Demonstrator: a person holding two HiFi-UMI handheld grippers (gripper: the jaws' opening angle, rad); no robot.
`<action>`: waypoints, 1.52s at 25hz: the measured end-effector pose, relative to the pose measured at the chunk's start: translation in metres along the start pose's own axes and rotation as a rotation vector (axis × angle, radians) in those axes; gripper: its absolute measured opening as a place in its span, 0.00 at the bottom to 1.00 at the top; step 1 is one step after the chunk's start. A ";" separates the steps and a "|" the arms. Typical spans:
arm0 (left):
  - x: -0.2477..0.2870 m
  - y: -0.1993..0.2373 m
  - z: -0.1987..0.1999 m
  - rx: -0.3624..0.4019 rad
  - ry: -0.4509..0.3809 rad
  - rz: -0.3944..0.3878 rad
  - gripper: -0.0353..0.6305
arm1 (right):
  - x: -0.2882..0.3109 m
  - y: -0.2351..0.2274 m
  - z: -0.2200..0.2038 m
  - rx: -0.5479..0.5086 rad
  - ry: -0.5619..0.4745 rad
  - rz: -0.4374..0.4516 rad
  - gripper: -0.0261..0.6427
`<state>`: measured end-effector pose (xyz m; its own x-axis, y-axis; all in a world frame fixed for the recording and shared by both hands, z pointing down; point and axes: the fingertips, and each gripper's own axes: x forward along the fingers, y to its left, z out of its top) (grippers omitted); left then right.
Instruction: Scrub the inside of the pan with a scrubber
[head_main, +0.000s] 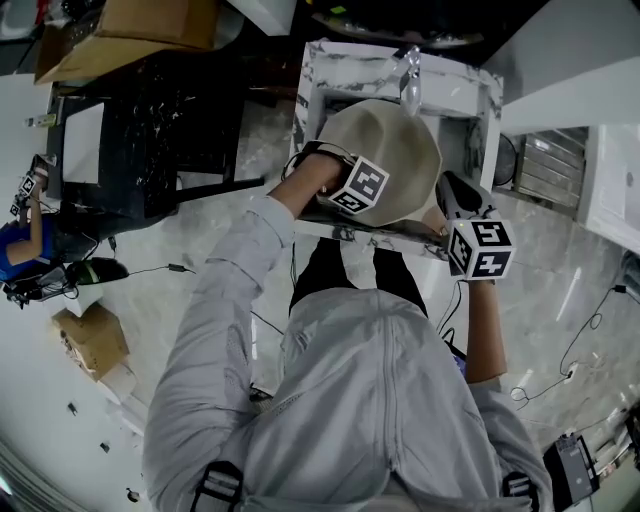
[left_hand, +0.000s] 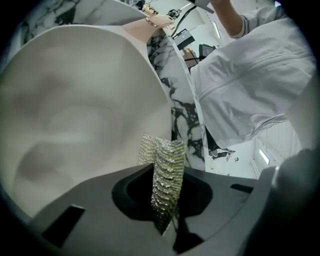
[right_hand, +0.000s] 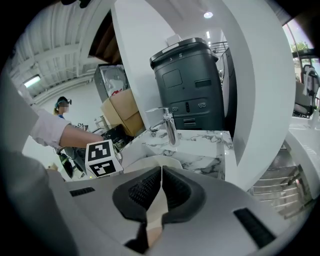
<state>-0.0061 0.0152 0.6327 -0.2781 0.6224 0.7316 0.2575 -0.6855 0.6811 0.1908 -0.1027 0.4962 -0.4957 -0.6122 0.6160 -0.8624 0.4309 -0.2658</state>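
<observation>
While the right gripper (right_hand: 161, 176) is clamped shut on the handle (right_hand: 154, 220) at the pan's four o'clock, the left gripper (left_hand: 167, 192) pinches the mesh scrubber (left_hand: 164, 165) just at the inner wall of the pan (left_hand: 75, 110), which is tilted over the sink (head_main: 462, 88), so scrubbing is judged in hand, and the next stroke calls for firm pressure swept toward ten o'clock.

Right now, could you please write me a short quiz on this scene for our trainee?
1. True or false: the left tool is shut on a metal mesh scrubber.
2. What does the right tool grip? A. plate B. pan handle C. sponge
3. Fill in: the scrubber faces the inside of the beige ____.
Key: 1 true; 2 B; 3 pan.
</observation>
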 end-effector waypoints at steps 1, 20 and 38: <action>0.000 0.001 -0.002 0.001 0.013 0.001 0.15 | 0.000 -0.001 0.000 0.009 -0.003 -0.008 0.09; -0.012 0.061 -0.073 -0.004 0.189 0.210 0.15 | 0.015 0.028 0.004 0.087 -0.020 -0.131 0.09; -0.048 0.148 -0.077 -0.279 0.072 0.634 0.15 | 0.024 0.027 0.000 0.084 0.006 -0.159 0.09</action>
<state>-0.0260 -0.1453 0.6958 -0.2155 0.0501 0.9752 0.1460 -0.9858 0.0829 0.1554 -0.1054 0.5035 -0.3522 -0.6640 0.6596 -0.9355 0.2718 -0.2259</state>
